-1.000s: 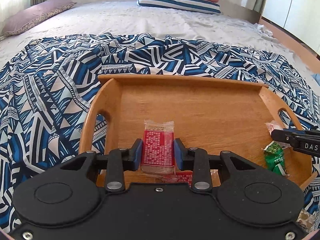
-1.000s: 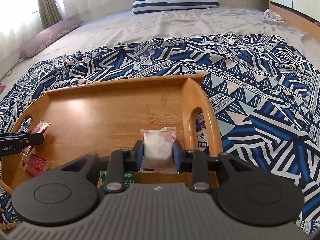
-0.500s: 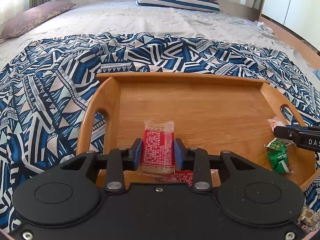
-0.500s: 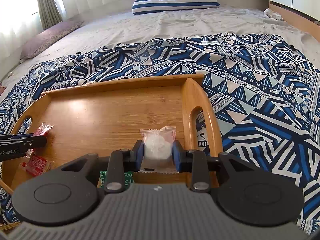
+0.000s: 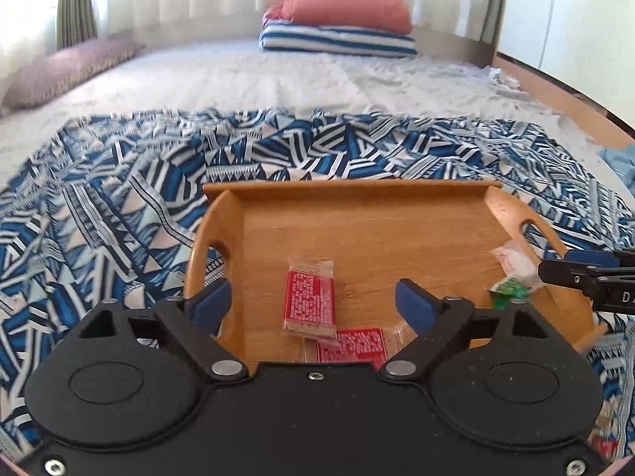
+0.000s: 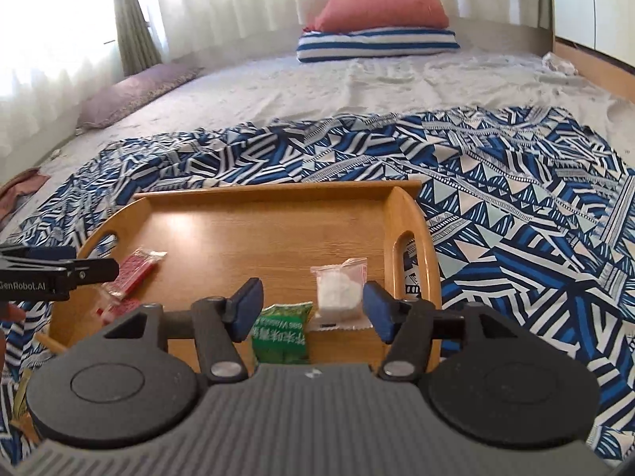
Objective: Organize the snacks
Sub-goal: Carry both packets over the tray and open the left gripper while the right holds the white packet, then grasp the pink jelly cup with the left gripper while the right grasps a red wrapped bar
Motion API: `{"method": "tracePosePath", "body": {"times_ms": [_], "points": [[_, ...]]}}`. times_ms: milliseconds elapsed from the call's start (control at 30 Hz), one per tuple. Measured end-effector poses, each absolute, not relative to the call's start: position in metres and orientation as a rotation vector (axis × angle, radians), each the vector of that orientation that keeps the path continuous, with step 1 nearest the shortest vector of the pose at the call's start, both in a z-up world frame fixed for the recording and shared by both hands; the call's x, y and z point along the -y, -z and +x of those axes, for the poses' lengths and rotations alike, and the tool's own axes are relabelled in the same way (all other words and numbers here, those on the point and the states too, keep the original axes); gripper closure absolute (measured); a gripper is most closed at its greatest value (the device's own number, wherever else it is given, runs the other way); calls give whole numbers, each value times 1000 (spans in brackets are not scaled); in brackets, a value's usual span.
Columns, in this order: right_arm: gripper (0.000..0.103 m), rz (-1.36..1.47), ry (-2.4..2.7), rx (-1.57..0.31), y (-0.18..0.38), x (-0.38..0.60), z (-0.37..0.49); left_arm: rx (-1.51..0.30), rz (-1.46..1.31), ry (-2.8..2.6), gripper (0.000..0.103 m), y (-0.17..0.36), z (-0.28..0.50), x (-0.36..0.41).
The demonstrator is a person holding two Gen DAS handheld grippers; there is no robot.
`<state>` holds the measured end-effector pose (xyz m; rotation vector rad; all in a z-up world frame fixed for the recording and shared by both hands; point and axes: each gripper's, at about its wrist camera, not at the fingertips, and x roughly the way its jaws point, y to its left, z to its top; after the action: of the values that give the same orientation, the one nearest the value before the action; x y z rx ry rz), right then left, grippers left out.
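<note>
The left gripper [image 5: 310, 302] has its jaws spread wide with nothing between them, poised over the near left part of the wooden tray [image 5: 357, 192]. Straight ahead of it, centred in the gap and touching neither blue pad, a red snack packet [image 5: 309, 303] lies flat on the tray floor with its long axis running away from the gripper, along the line of the fingers. A second red packet [image 5: 351, 344] lies crosswise just nearer in, tucked partly under the first and partly behind the gripper body. Over on the right side of the tray, the right gripper [image 6: 313, 304] is likewise spread and empty. A white packet [image 6: 339, 291] sits ahead of it, offset toward its right finger and close to that pad, long axis also pointing away; a green packet [image 6: 281, 334] lies nearer in and toward the left finger, partly hidden under the gripper body. All four snacks seen here are inside the tray, red on one side, white and green on the other, so each gripper is clearly the nearer one to its own pair. Judging from this, neither has anything left to carry here, and the next reach probably goes outside the tray, onto the patterned blanket [image 6: 516, 198] around it.
</note>
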<state>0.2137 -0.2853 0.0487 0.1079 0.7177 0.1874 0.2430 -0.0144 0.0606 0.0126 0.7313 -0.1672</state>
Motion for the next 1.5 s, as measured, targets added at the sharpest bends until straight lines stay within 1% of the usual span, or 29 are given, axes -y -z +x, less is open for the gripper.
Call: {"method": "tracePosePath", "body": {"times_ms": [67,100,167,267,500,767,1200,1233,1300,1367,1433,1500], "points": [[25,101,-201,-702,-53,286,201,-715,23,180,8,-66,228,14],[24,95,-205,-693,-55,286,194,-707,29,183,8,-68,221,14],[18,74,-211,-677,-58,286,181,-686,32,194,7,-71,204,12],[14,43,-224,-650,-62,284,160,-675,1,206,7,-72,181,7],[10,22,-230,-623,-59,282,119,-657,5,190,7,-59,136,-4],[4,-15,-191,-595,-39,282,73,-656,19,175,7,-42,93,-17],[2,-9,-107,-601,-7,279,39,-633,101,127,7,-18,50,-10],[2,-8,-101,-602,-6,278,38,-628,111,127,8,-17,48,-8],[2,-16,-87,-600,-2,276,36,-618,126,127,17,-15,42,-5],[1,-22,-74,-594,0,274,34,-615,143,135,43,-14,39,-2],[1,-22,-64,-589,0,273,33,-621,154,142,52,-12,36,0],[1,-18,-54,-586,1,272,32,-629,148,149,53,-10,34,2]]}}
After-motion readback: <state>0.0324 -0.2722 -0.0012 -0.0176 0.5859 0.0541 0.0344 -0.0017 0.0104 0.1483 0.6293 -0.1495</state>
